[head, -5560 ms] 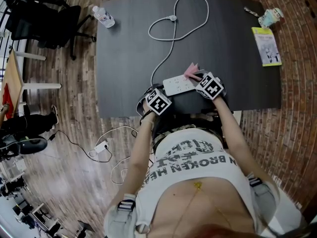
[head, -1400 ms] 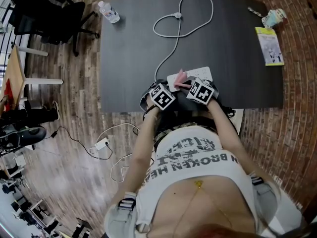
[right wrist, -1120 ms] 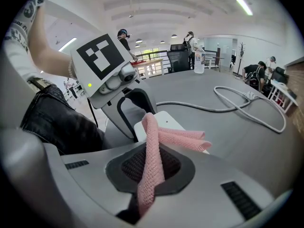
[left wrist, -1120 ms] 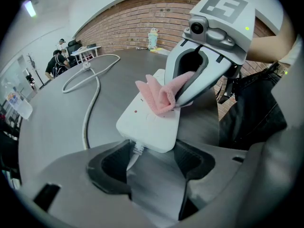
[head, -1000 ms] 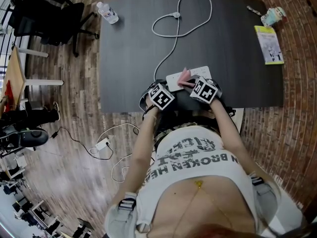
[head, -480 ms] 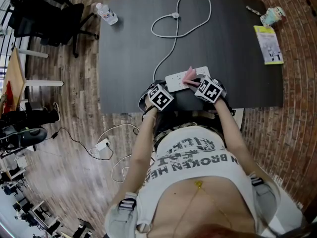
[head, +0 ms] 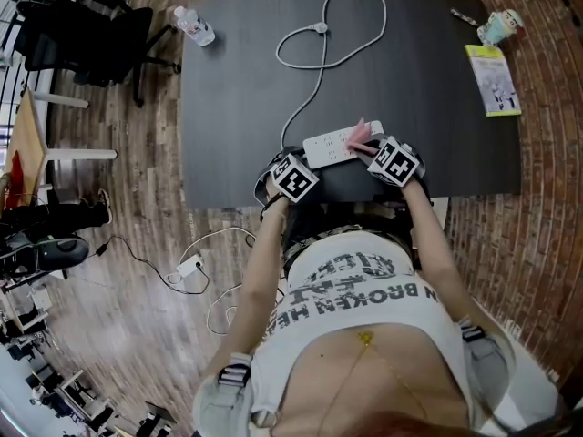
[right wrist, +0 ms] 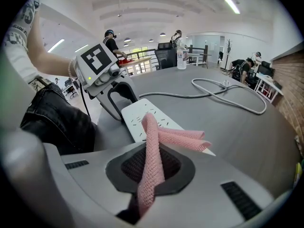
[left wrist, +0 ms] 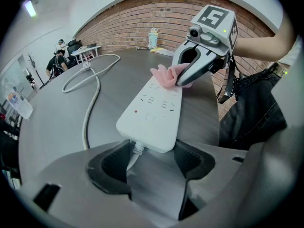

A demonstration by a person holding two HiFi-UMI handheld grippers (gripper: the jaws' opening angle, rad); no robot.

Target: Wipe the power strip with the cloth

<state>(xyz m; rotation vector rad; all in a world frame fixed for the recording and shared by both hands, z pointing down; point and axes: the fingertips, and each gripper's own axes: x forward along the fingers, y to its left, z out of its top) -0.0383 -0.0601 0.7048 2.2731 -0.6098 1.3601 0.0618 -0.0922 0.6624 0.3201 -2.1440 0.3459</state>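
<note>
A dark, rounded table [head: 237,80] stands on a wood-plank floor [head: 118,244], with brick [head: 547,198] along the right side, all seen from above. A person in a white printed shirt [head: 364,289] stands at the table's near edge with a gripper in each hand.

A white power strip [head: 330,144] lies flat near that edge. Its white cord [head: 319,44] runs away across the table and ends in a wide loop.

The left gripper [left wrist: 152,167] is at the strip's cord end. Its jaws are spread wide and bracket that end, one pad against each side, and the cord comes out between them.

The right gripper [right wrist: 151,167] is at the strip's other end, with its jaws pinched on a pink cloth [right wrist: 152,141]. One strip of the cloth rises from the jaws. Two folded tails reach forward and rest on the top face of the power strip, over its sockets. The two grippers face each other along the strip's length.

A clear water bottle [head: 194,27] lies at the table's far left corner, beside a black office chair [head: 82,35] on the floor. At the far right lie a yellow booklet [head: 490,80] and a small pale cup [head: 499,27], well apart from the strip. A second white cable [head: 196,267] trails on the floor by the person's left side.
</note>
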